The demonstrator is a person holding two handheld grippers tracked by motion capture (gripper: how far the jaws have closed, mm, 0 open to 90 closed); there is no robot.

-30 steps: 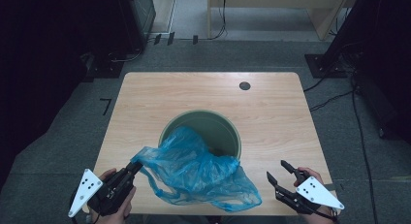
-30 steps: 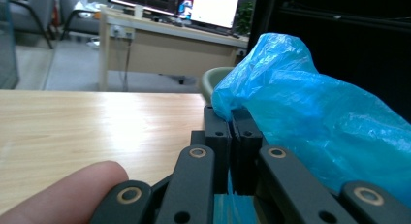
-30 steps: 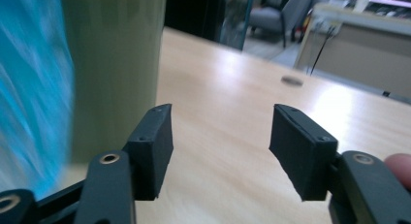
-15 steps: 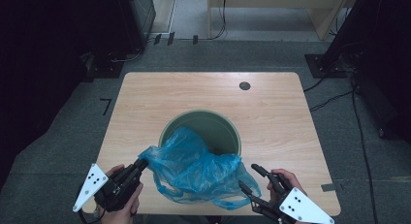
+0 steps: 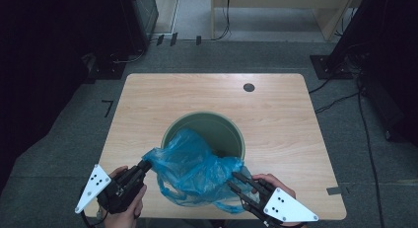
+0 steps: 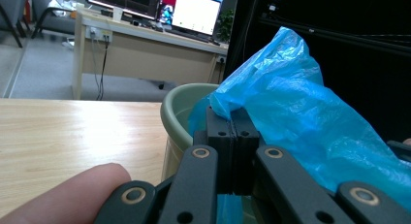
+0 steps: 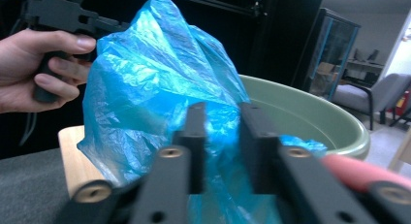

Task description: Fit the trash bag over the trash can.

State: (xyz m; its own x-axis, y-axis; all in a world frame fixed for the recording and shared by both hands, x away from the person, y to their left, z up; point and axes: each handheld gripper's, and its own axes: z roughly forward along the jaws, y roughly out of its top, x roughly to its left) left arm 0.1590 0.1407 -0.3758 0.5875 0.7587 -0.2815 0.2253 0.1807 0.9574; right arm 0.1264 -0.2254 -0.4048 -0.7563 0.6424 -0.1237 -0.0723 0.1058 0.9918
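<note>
- While the left gripper point(image 5: 144, 165) sits at the near-left table edge, its jaws are clamped flat together on a fold of the blue plastic bag point(image 5: 197, 171); left gripper view shows the two pads pressed tight with blue film point(image 6: 286, 103) pinched at their tips.
- Right gripper point(image 5: 235, 182) is at the near-right edge, jaws pointing into the bag's right side. Its jaws have just been closing; right gripper view shows a narrow gap between the two jaws with bag film point(image 7: 160, 83) bunched in it. Can't tell whether the pads actually press on the plastic.
- Bag is crumpled, draped over the near rim of the green bin point(image 5: 231, 132), part of it inside the bin mouth, the rest hanging over the near side towards the table edge. It spans between the two grippers.
- Bin sits in a hole at about the middle of the wooden table point(image 5: 148, 109); its rim point(image 7: 310, 112) shows just behind the bag in the right gripper view.
- Left hand point(image 7: 43, 64) wrapped round its gripper handle is visible in the right gripper view, upper left, beside the bag.
- Small dark round grommet point(image 5: 249, 87) at the far side of the table, well apart from the bin.
</note>
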